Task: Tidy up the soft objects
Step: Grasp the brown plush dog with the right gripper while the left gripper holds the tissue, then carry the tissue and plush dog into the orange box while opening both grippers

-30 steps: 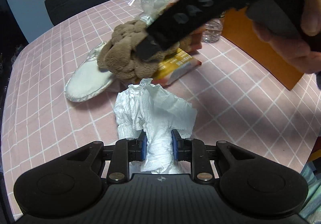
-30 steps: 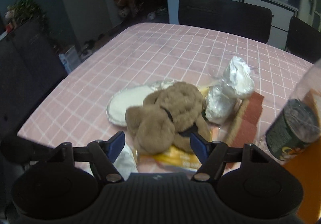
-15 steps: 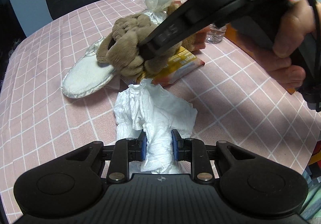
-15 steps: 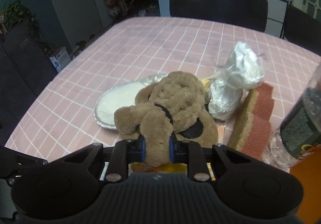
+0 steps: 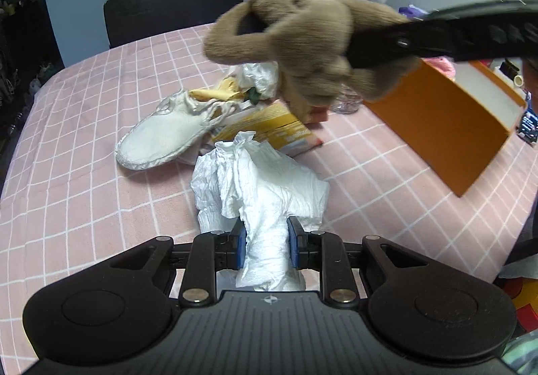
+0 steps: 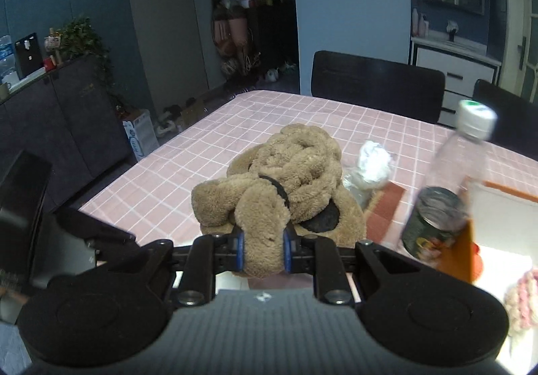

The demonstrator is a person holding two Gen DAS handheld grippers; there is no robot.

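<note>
My left gripper (image 5: 265, 245) is shut on a crumpled white cloth (image 5: 262, 183) that rests on the pink checked tablecloth (image 5: 77, 173). My right gripper (image 6: 263, 252) is shut on a brown plush dog (image 6: 282, 183) and holds it in the air above the table. In the left wrist view the plush dog (image 5: 302, 29) hangs high over the pile, with the right gripper's black arm (image 5: 437, 39) reaching in from the right. An orange box (image 5: 444, 119) with a white inside stands at the right.
A white slipper (image 5: 164, 133), a yellow packet (image 5: 269, 126) and a crumpled white bag (image 5: 259, 76) lie behind the cloth. A clear water bottle (image 6: 447, 186), a foil-wrapped bundle (image 6: 370, 166) and a brown sponge (image 6: 383, 210) are near the box. Black chairs (image 5: 175, 8) stand at the far edge.
My right gripper shut on the plush dog and lifted it off the pile, up and toward the orange box. My left gripper kept hold of the white cloth.
</note>
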